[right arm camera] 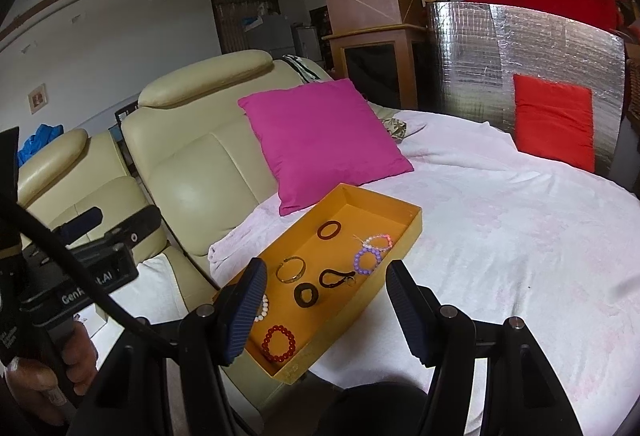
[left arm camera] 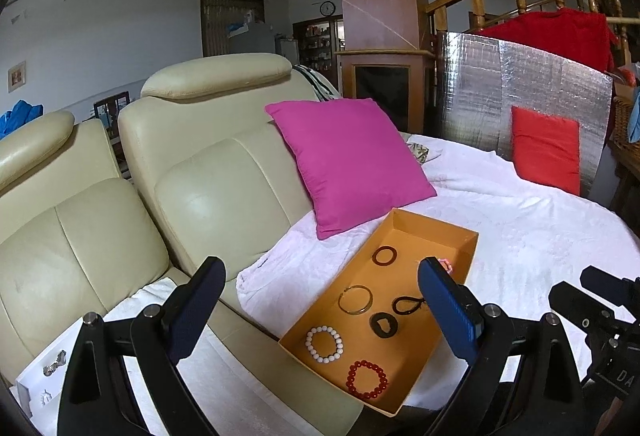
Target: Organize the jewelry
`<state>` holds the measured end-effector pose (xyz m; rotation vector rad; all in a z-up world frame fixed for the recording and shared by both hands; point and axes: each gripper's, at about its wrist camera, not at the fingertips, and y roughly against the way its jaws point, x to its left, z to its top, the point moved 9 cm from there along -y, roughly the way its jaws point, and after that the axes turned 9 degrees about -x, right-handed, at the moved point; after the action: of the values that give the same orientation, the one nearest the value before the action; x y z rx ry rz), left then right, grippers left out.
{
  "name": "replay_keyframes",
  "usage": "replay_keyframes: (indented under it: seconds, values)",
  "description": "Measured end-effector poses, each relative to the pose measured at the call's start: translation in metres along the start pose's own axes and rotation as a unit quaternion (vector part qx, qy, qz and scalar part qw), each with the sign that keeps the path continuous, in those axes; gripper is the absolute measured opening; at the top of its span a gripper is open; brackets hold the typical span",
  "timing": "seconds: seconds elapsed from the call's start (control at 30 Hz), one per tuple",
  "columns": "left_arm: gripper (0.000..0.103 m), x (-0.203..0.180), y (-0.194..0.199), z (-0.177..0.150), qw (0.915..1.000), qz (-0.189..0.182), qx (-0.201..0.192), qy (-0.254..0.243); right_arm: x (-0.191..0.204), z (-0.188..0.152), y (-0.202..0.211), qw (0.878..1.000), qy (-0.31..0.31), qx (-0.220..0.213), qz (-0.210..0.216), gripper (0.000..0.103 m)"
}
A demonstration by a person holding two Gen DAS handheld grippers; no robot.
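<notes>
In the left wrist view your left gripper (left arm camera: pixel 320 300) is hanging wide apart with nothing in it, and the orange tray (left arm camera: pixel 436 224) at lower center is holding the light bead bracelets like the white one (left arm camera: pixel 324 344), so you're looking at stretchy, roll-prone stuff best pinched across the beads. In the right wrist view the right gripper (right arm camera: pixel 326 300) is also sitting apart and empty over the tray's near end, and the stiff gold bangle (right arm camera: pixel 291 269) is looking slippery, so you're better off nipping its rim.

I'm looking over a cream leather sofa (left arm camera: pixel 208 172) with a magenta cushion (left arm camera: pixel 348 164) propped against it, on a white blanket (right arm camera: pixel 500 236). Beyond, a red cushion (right arm camera: pixel 554 120) leans on a silver foil panel (right arm camera: pixel 520 48). Possibly a wall clock (left arm camera: pixel 327 8) far off.
</notes>
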<state>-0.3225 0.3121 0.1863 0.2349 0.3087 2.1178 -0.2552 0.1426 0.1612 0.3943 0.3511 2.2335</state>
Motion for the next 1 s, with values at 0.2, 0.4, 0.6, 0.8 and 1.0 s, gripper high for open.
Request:
replay_keyframes:
  seconds: [0.2,0.4,0.6,0.8,1.0]
  values:
    - [0.097,0.005,-0.008,-0.003,0.9999,0.011,0.007,0.001,0.005,0.001,-0.012,1.0,0.008,0.005,0.008,0.066]
    - [0.097,0.013,-0.016,-0.001,0.9996,0.024,0.011,0.006,0.009,0.001,-0.026,1.0,0.019,0.013,0.016,0.066]
    - [0.097,0.014,-0.023,0.001,0.9994,0.032,0.012,0.006,0.009,0.0,-0.035,0.999,0.024,0.019,0.022,0.066]
    - [0.097,0.007,-0.031,0.001,0.9993,0.034,0.017,-0.004,0.008,0.001,-0.047,0.999,0.029,0.024,0.027,0.066]
    - [0.097,-0.018,-0.046,0.0,0.9994,0.023,0.021,-0.016,-0.009,0.004,-0.058,0.999,0.017,0.02,0.026,0.066]
